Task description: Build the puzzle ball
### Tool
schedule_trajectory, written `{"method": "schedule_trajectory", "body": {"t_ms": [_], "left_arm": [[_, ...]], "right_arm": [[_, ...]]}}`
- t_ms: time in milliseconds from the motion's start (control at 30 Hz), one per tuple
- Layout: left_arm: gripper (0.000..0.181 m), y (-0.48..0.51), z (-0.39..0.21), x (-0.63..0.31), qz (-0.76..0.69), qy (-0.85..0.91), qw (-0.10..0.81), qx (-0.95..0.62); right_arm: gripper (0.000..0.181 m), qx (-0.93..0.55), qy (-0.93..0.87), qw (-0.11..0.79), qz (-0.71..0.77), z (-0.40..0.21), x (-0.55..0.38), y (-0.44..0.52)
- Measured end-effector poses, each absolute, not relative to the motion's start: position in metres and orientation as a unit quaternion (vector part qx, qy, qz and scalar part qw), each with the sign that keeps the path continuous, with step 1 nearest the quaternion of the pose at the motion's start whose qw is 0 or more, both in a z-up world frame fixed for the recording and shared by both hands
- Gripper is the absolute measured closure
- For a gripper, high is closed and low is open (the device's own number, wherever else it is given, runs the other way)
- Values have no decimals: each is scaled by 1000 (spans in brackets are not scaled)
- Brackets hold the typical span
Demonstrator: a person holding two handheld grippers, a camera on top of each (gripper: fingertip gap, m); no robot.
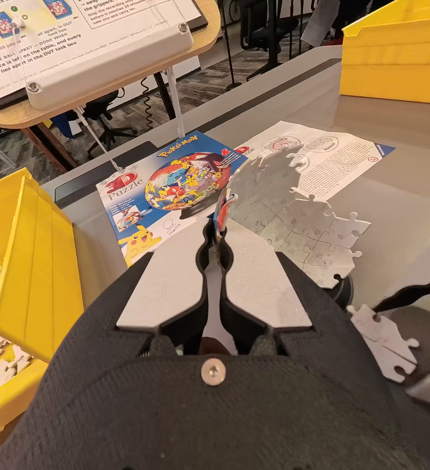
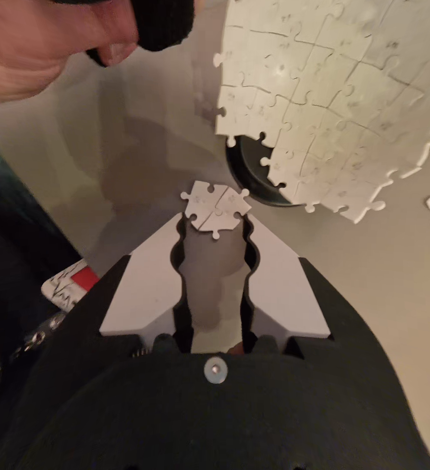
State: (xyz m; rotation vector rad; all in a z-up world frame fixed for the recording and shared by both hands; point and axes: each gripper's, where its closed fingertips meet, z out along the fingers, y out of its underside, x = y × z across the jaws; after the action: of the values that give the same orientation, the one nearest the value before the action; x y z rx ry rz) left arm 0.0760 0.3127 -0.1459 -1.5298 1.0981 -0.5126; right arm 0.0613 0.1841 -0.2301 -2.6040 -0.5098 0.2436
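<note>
Left gripper [image 1: 220, 235]: pinching the half-built shell's [image 1: 297, 223] rim — steadying it over the black stand [image 2: 249, 173].
Right gripper [image 2: 212, 223]: spread, seemingly gripping joined pieces [image 2: 215, 206] by their edges — readying them for the shell.

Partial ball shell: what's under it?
A black round stand sits on the table under the shell. Only its near rim shows; the shell covers the rest, so whether they touch cannot be told.

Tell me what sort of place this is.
Probably an office or lab workstation for recorded tasks: a grey table flanked by yellow bins, an instruction board on a stand, and office chairs on carpet behind.
</note>
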Motion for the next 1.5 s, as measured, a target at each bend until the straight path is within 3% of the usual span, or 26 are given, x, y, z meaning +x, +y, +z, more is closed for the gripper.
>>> {"method": "schedule_trajectory", "body": {"t_ms": [33,133,200,333,433,633,767,967,1000,1033,1500], "left_arm": [[179,312,-146,76,-217,466,561,-649],[179,312,-145,75,-216,467,562,-648],[179,312,-145,75,-217,466,562,-648],[178,312,-145,75,-218,466,562,-648],[178,312,-145,75,-218,467,561,-648],[179,314,-145,75,-217,466,561,-649],[178,312,-145,74,-216,466,562,-648],[178,312,-142,74,-216,466,565,-646],[179,312,-142,74,-215,466,565,-646],[178,312,-143,74,-215,466,564,-646],[179,312,-144,75,-216,466,563,-647]], "right_arm": [[149,-949,-181,247,72,-231,64,188],[151,-945,-187,260,73,-231,64,191],[181,-940,-193,272,71,-226,67,193],[181,-937,-215,261,85,-220,70,189],[150,-931,-231,246,139,-213,52,176],[125,-902,-319,240,165,-228,11,149],[147,-892,-342,271,123,-232,7,152],[150,-892,-324,287,130,-231,7,156],[173,-891,-317,296,133,-228,8,158],[176,-889,-309,308,137,-224,9,161],[181,-890,-193,369,187,-182,49,191]]}}
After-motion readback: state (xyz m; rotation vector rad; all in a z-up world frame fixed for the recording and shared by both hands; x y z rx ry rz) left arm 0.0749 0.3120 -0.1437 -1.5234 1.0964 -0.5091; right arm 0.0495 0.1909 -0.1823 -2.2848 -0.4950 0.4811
